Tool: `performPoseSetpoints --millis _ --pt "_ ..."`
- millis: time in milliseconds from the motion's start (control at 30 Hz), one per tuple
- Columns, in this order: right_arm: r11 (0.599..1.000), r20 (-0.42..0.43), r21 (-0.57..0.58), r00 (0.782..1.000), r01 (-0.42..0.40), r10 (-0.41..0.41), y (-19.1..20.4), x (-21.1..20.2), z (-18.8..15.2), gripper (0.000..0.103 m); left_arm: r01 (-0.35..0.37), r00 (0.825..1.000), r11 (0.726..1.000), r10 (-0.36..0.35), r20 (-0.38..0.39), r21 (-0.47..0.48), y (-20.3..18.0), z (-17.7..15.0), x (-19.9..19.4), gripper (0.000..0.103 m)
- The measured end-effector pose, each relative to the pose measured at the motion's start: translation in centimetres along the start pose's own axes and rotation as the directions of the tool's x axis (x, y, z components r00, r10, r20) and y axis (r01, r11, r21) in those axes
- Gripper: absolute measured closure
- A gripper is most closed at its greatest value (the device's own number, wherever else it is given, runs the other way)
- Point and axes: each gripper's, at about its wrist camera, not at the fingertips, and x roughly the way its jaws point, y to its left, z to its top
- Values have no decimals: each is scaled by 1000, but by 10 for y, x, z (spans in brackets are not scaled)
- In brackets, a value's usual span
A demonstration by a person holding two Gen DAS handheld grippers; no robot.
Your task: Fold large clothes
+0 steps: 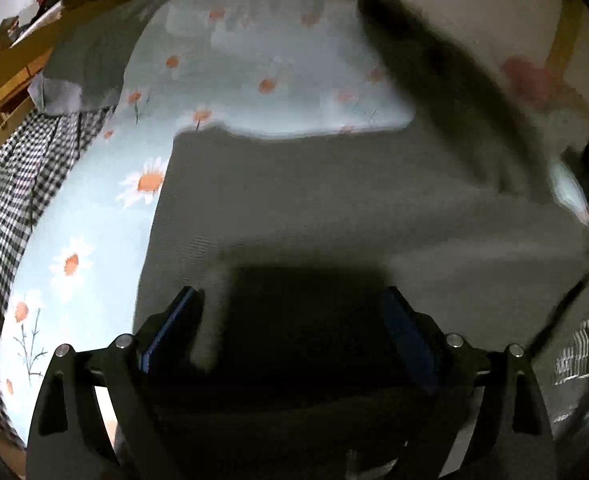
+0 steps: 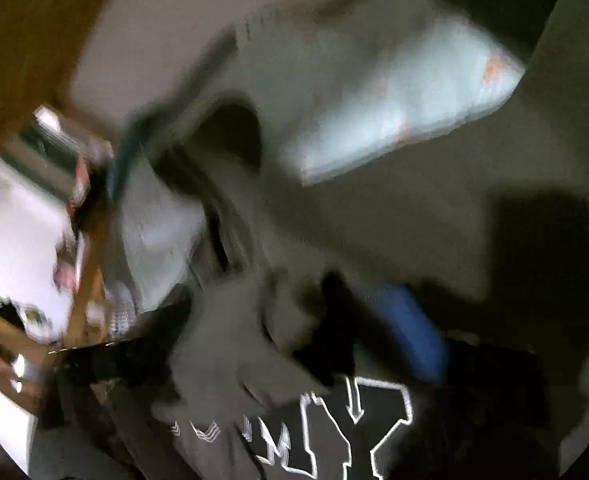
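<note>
A large grey sweatshirt [image 1: 334, 208] lies spread on a light-blue daisy-print bed sheet [image 1: 94, 248], one sleeve [image 1: 434, 68] running up to the right. White printed letters [image 1: 578, 352] show at its right edge. My left gripper [image 1: 290, 312] hovers low over the cloth, its blue pads [image 1: 178, 320] wide apart with nothing between them. The right wrist view is blurred. There the grey sweatshirt [image 2: 414, 208] fills the frame, with white outline letters on black [image 2: 334, 432] near the bottom. My right gripper [image 2: 278, 316] stands wide, one blue pad [image 2: 410, 328] visible, with a loose grey fold [image 2: 230, 340] between the fingers.
A black-and-white checked cloth [image 1: 14, 200] hangs at the bed's left side beside a wooden frame [image 1: 6, 72]. Another grey garment [image 1: 86, 64] lies at the far left of the sheet. A pink soft thing [image 1: 526, 80] sits at the far right. Wooden rails [image 2: 82, 280] stand left.
</note>
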Motion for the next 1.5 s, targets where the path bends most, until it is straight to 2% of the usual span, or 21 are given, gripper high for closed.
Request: performPoseSetpoints --millis 133,200,233,300,367,433,467,500,533,600,667,700,733,767,800,900,1033,1133,1233,1367,1500 --pt "986 32 -166 999 3 2 46 -19 6 3 38 987 999 -44 155 36 -27 21 -43 6" --pt "949 -2 -314 1000 20 -22 81 -9 -8 3 1 989 996 -14 145 84 -45 29 -31 6" --pt "903 -6 -425 998 57 -66 105 5 -24 3 -17 992 995 4 126 101 -52 30 -22 6" --pt "857 -22 -506 991 101 -130 124 29 -48 3 -61 997 991 55 53 123 -62 28 16 6" --pt "811 -72 -557 963 178 -261 123 72 -73 3 -75 996 990 80 -37 120 -61 19 49 6" --pt "763 -117 -584 902 275 -415 103 107 -95 3 -50 999 995 50 7 86 -54 9 54 5" --pt "740 -114 -608 891 287 -440 96 116 -105 2 -48 999 995 47 7 86 -52 8 53 5" --pt "716 -63 -634 904 291 -423 97 113 -112 3 -49 999 995 49 2 89 -52 8 53 5" --pt "708 -61 -640 900 297 -432 99 110 -113 3 -45 999 995 45 1 89 -51 8 53 5" --pt "718 -88 -630 892 295 -444 107 103 -107 3 -38 999 995 38 8 87 -51 7 51 5" --pt "737 -55 -614 917 282 -396 116 87 -99 3 -45 999 995 44 20 91 -51 5 50 5" --pt "726 -53 -623 911 290 -409 110 87 -101 3 -49 999 995 47 26 92 -51 5 52 5" --pt "706 -86 -641 886 301 -455 100 99 -107 3 -53 998 994 50 31 93 -53 6 53 5" --pt "717 -107 -639 890 280 -443 86 108 -113 2 -54 998 994 51 33 93 -54 6 52 5" --pt "713 -70 -645 907 276 -414 86 109 -115 2 -57 998 994 54 34 95 -55 6 53 5" --pt "706 -79 -649 898 283 -433 90 109 -114 2 -58 998 994 56 29 97 -55 6 52 5" --pt "746 -114 -625 919 230 -378 92 89 -103 4 -76 997 990 77 1 114 -60 13 48 5" --pt "807 -77 -563 961 179 -267 92 41 -79 4 -18 1000 992 15 22 121 -73 17 26 5" --pt "829 -34 -533 975 170 -221 88 -11 -51 3 60 995 988 -71 76 145 -110 21 -5 5" --pt "853 39 -481 977 202 -210 67 -70 -20 3 157 973 961 -190 134 229 -182 23 -45 5" --pt "852 124 -445 961 277 -248 40 -121 4 3 250 948 923 -295 118 293 -249 16 -65 5"
